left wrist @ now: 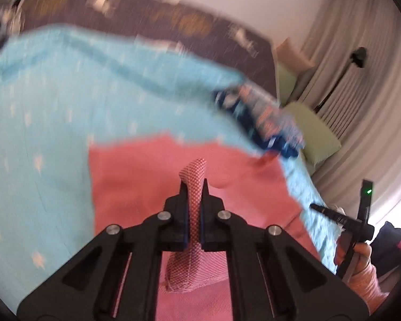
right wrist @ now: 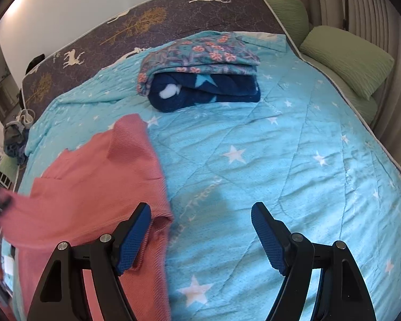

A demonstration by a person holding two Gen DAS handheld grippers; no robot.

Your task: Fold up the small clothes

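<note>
A small pink knit garment (left wrist: 157, 182) lies on the light blue star quilt (left wrist: 40, 123). My left gripper (left wrist: 194, 184) is shut on a fold of its edge, which sticks up between the fingers. The left wrist view is motion-blurred. In the right wrist view the same pink garment (right wrist: 93, 184) lies at the left, partly lifted at the far left edge. My right gripper (right wrist: 200, 211) is open and empty, hovering over the quilt (right wrist: 280, 160); its left finger (right wrist: 136, 238) is over the garment's right edge.
A folded stack of a floral cloth (right wrist: 200, 53) on a navy star blanket (right wrist: 208, 91) sits further back on the bed. Green pillows (right wrist: 347, 56) lie at the right edge. A dark deer-print mattress (right wrist: 147, 21) stands behind, and curtains (left wrist: 361, 85) hang at the right.
</note>
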